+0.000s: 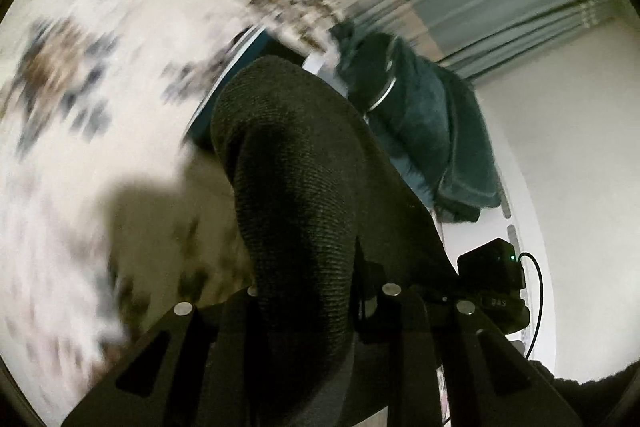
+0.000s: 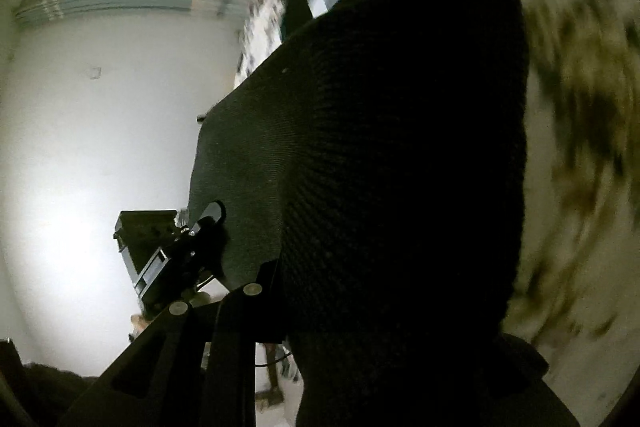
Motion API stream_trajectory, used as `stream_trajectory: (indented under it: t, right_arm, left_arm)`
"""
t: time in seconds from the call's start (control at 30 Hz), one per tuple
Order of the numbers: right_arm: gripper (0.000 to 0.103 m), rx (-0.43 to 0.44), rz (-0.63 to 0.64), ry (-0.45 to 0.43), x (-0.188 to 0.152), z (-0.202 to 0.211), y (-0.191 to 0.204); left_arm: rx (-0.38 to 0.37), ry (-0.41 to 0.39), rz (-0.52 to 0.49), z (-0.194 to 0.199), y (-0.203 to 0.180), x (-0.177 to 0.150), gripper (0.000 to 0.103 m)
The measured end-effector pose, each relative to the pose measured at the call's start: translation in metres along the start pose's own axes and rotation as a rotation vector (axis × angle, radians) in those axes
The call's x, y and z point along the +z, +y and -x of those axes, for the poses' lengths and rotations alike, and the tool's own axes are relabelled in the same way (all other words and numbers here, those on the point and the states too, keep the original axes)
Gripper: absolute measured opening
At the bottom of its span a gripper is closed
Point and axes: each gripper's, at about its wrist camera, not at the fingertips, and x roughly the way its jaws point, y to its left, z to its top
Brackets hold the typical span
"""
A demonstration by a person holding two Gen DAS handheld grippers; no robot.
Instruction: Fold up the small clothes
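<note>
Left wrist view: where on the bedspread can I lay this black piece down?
The floral bedspread lies bare left of the black garment, though blurred. The far right is crowded: a teal garment is heaped against the wall. In the right wrist view the black cloth hides most.

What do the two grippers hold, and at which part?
Both grip the dark knit garment: the left gripper and the right gripper each at an edge; which part cannot be told.

Black knit garment point(image 2: 400, 167) hides right gripper fingertips; floral sheet point(image 1: 80, 87) blurred
</note>
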Motion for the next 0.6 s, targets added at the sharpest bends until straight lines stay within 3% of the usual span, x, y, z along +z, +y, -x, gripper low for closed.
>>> stream_trajectory:
  t: [0.2, 0.33, 0.4, 0.47, 0.53, 0.57, 0.6]
  right_arm:
    - [0.023, -0.034, 0.039, -0.123, 0.117, 0.0, 0.023]
    - [0.023, -0.094, 0.029, -0.148, 0.193, -0.032, 0.015]
    - [0.023, -0.117, 0.01, -0.143, 0.217, -0.046, 0.007]
    - [0.023, -0.138, -0.02, -0.142, 0.236, -0.03, -0.017]
    - [0.024, -0.147, -0.051, -0.132, 0.242, -0.017, -0.033]
    - [0.026, -0.158, -0.055, -0.126, 0.241, -0.002, -0.04]
    - [0.037, -0.189, -0.043, -0.119, 0.238, 0.005, -0.044]
  left_arm:
    - [-0.016, 0.01, -0.073, -0.076, 0.006, 0.122, 0.019]
    - [0.026, 0.07, -0.086, -0.134, 0.034, 0.173, 0.019]
    - [0.082, 0.109, -0.122, -0.153, 0.042, 0.184, 0.02]
    - [0.132, 0.167, -0.143, -0.171, 0.054, 0.194, 0.026]
    - [0.137, 0.227, -0.146, -0.181, 0.063, 0.196, 0.034]
    - [0.151, 0.244, -0.153, -0.182, 0.063, 0.195, 0.041]
    - [0.174, 0.255, -0.162, -0.182, 0.062, 0.193, 0.042]
